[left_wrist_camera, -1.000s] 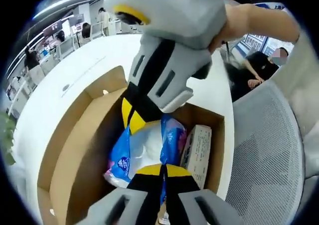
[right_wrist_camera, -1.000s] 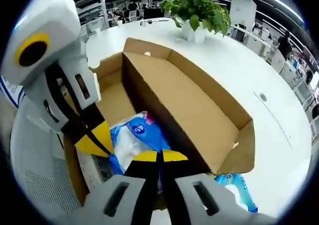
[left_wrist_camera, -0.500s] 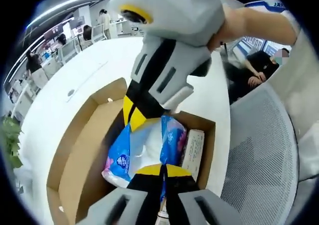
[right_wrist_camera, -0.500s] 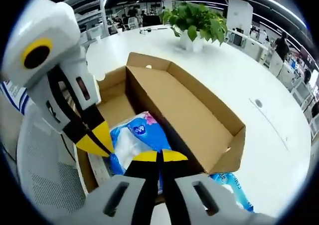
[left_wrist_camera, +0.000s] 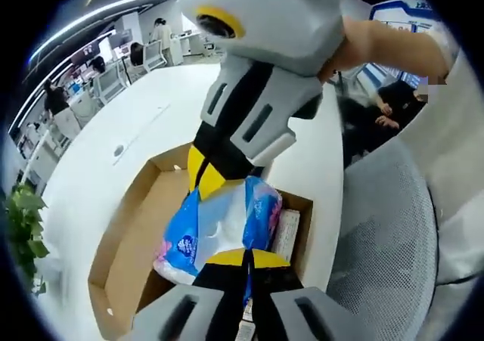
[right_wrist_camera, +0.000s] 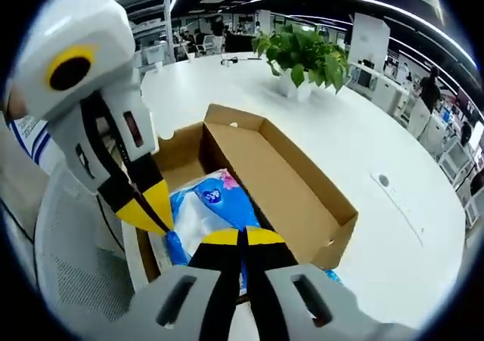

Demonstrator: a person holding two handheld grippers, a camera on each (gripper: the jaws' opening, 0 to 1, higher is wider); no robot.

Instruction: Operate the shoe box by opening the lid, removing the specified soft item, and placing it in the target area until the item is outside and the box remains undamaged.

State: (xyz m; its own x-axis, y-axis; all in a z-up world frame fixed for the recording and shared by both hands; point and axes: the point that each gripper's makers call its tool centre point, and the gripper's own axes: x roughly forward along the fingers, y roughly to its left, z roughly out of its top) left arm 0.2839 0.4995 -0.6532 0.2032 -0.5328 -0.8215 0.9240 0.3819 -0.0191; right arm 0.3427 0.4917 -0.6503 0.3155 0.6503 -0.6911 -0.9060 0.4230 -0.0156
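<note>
Lifted farther clear of the shoe box (right_wrist_camera: pixel 287 182), with both grippers (left_wrist_camera: pixel 243 261) (right_wrist_camera: pixel 242 239) clamped shut on the blue tissue pack (left_wrist_camera: pixel 219 224); best kept rising level, without snagging the cardboard walls

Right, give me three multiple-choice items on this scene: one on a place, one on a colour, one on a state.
1. Where does the potted plant stand?
A. on the white table beyond the shoe box
B. inside the shoe box
C. on the mesh chair

2. What colour is most of the soft pack?
A. red
B. blue and white
C. green

3. How is the box lid?
A. taped shut
C. missing
B. folded open

Answers: 1 A, the plant sits on the tabletop past the box. 2 B, its wrapper is blue with a white middle. 3 B, the lid lies open beside the base, while the left hand-held gripper and right hand-held gripper pinch the pack.
</note>
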